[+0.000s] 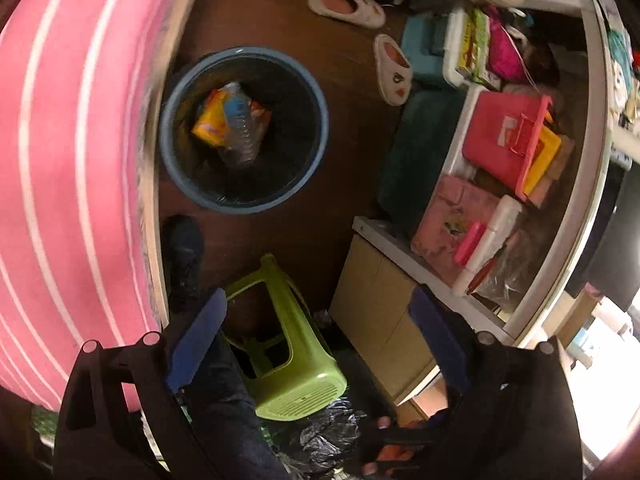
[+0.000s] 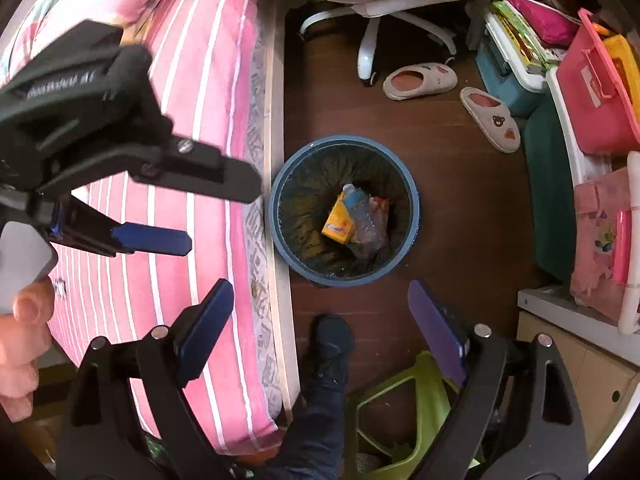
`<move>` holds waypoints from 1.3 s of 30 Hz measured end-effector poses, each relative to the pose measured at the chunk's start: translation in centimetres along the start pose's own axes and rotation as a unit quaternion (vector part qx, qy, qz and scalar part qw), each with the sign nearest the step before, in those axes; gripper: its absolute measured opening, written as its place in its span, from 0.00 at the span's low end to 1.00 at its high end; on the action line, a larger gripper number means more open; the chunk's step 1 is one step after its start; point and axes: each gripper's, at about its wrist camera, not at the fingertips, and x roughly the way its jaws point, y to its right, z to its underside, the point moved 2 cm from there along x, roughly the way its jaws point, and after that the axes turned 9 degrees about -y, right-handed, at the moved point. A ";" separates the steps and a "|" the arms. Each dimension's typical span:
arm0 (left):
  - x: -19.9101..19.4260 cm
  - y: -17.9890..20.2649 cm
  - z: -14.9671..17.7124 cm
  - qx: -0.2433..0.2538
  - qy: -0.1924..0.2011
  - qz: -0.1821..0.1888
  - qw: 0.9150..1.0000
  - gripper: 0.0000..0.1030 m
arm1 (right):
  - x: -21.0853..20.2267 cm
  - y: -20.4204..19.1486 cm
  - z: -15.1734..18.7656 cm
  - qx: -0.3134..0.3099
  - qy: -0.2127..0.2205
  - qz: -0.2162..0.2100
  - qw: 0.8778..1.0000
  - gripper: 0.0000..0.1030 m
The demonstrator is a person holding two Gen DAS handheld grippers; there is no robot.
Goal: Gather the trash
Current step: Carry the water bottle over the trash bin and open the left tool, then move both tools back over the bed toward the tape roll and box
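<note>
Both grippers empty, fingers spread wide, nothing between them.

R-wrist view: right gripper (image 2: 320,332) at frame bottom, pointing steeply down at the floor. Just above it a dark shoe (image 2: 331,344), then the blue bin (image 2: 280,236) at frame centre, straight ahead of the fingers, touching the bed (image 2: 224,120) edge on its left. Inside: yellow carton (image 2: 338,222) and clear bottle (image 2: 366,216), long axes running up-down in frame, side by side.

Left gripper (image 2: 224,216) sits at left, over the bed, pointing toward the bin.

L-wrist view: left gripper (image 1: 318,336) over the tipped green stool (image 1: 288,352); bin (image 1: 176,168) upper-left of its fingers.

Judgement: trash already binned; right hand lines up better. Slippers (image 2: 420,80) and chair farther off.
</note>
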 end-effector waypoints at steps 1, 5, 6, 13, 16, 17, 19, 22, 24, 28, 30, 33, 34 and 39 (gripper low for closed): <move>-0.3 -0.8 0.8 -0.008 0.000 0.001 1.000 0.88 | -0.2 -0.3 0.3 -0.006 -0.001 0.000 1.000 0.85; -1.5 -3.8 3.8 -0.040 0.003 0.014 0.999 0.88 | -0.5 -1.9 1.0 -0.036 -0.007 -0.018 0.999 0.85; -2.0 -4.7 4.7 -0.047 0.006 0.013 0.999 0.88 | -0.7 -2.6 1.3 -0.044 -0.010 -0.019 0.999 0.85; -6.2 -12.1 10.4 -0.099 0.045 0.066 0.992 0.88 | -1.9 -12.1 3.1 -0.136 -0.013 -0.025 0.990 0.85; -8.4 -15.7 12.8 -0.112 0.065 0.088 0.988 0.88 | -2.2 -17.2 3.7 -0.177 -0.006 -0.021 0.984 0.85; -9.3 -16.9 13.6 -0.115 0.073 0.093 0.986 0.88 | -2.3 -18.6 3.9 -0.185 -0.004 -0.022 0.983 0.85; -11.3 -19.9 15.6 -0.126 0.092 0.100 0.983 0.88 | -2.5 -22.1 4.5 -0.203 0.001 -0.029 0.979 0.85; -14.0 -24.7 18.8 -0.155 0.124 0.122 0.972 0.88 | -2.5 -27.5 5.5 -0.248 0.003 -0.029 0.968 0.85; -15.5 -27.9 20.9 -0.177 0.142 0.134 0.965 0.88 | -2.2 -31.3 6.2 -0.274 0.005 -0.029 0.961 0.85; -18.1 -34.1 24.5 -0.215 0.174 0.158 0.948 0.88 | -1.5 -36.9 6.8 -0.303 0.005 -0.034 0.952 0.85; -19.3 -36.8 25.6 -0.230 0.188 0.166 0.940 0.88 | -0.9 -39.9 7.1 -0.319 0.003 -0.035 0.947 0.85; -20.6 -39.8 26.6 -0.248 0.204 0.184 0.929 0.88 | -0.4 -43.3 7.3 -0.345 0.001 -0.033 0.938 0.85; -21.1 -40.7 27.0 -0.254 0.209 0.192 0.925 0.88 | -0.3 -44.2 7.4 -0.353 0.001 -0.031 0.935 0.85; -22.1 -44.1 27.2 -0.276 0.231 0.225 0.906 0.87 | 0.6 -48.1 7.1 -0.386 -0.002 -0.025 0.922 0.85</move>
